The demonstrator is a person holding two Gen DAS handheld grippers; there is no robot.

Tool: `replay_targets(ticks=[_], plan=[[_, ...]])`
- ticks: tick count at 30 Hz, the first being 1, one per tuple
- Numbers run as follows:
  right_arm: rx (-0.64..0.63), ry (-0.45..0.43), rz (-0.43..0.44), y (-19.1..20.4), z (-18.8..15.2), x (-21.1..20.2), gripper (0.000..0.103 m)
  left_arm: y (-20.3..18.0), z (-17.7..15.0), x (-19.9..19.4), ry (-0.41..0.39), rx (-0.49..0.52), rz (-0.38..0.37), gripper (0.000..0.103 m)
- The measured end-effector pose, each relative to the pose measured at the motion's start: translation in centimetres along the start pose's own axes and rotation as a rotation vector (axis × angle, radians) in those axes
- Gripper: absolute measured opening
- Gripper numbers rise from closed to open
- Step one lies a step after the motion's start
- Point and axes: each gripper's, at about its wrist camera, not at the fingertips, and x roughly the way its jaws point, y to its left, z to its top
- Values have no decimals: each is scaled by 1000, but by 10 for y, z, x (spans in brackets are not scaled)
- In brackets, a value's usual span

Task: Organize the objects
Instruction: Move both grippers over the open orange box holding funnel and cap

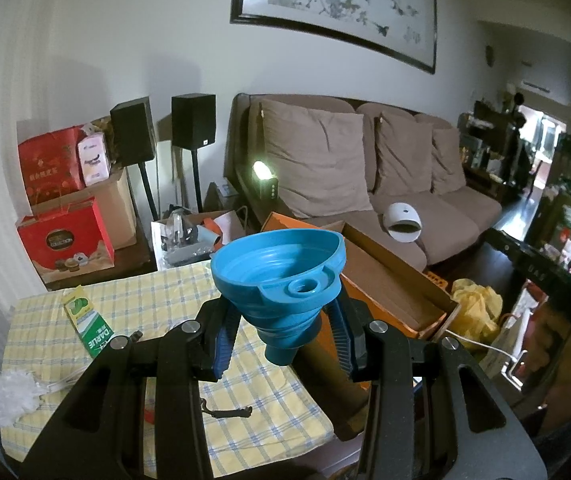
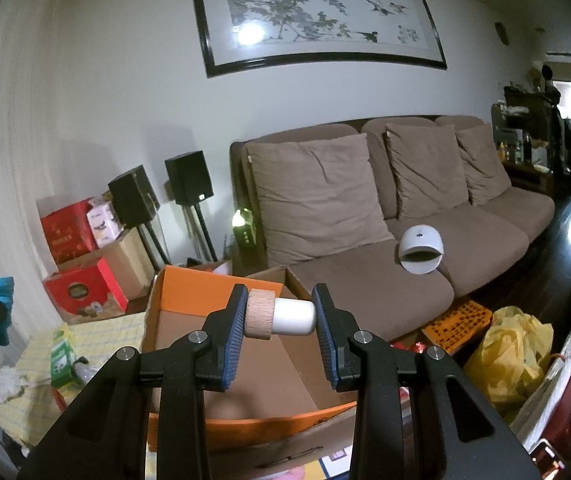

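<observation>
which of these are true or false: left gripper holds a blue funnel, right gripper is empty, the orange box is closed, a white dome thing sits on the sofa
1. The left gripper holds a blue funnel. True.
2. The right gripper is empty. False: it is shut on a stopper with a wooden end and a white end.
3. The orange box is closed. False: it stands open, with its brown inside showing.
4. A white dome-shaped object sits on the sofa. True.

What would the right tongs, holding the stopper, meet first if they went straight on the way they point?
Probably the open orange box: the right tongs and stopper hang over its inside, with the sofa behind. Depth is unclear.
</observation>
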Motion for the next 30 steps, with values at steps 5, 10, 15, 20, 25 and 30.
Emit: replay_targets(ticks=[5, 10, 15, 20, 25, 30], plan=[[-6, -1, -17, -3, -1, 0, 33, -3, 4, 3, -11, 4, -1, 38], [-4, 2, -14, -5, -2, 0, 33, -3, 9, 11, -11, -8, -2, 38], [-2, 5, -11, -5, -1, 1, 33, -8, 9, 17, -7, -2, -9, 38], [-2, 8, -6, -7, -2, 2, 33, -13, 9, 23, -1, 6, -15, 38], [0, 14, -2, -8, -4, 4, 33, -18, 9, 24, -3, 12, -26, 38], [3, 21, 11, -5, -5, 7, 33, -23, 12, 24, -8, 30, -28, 38]])
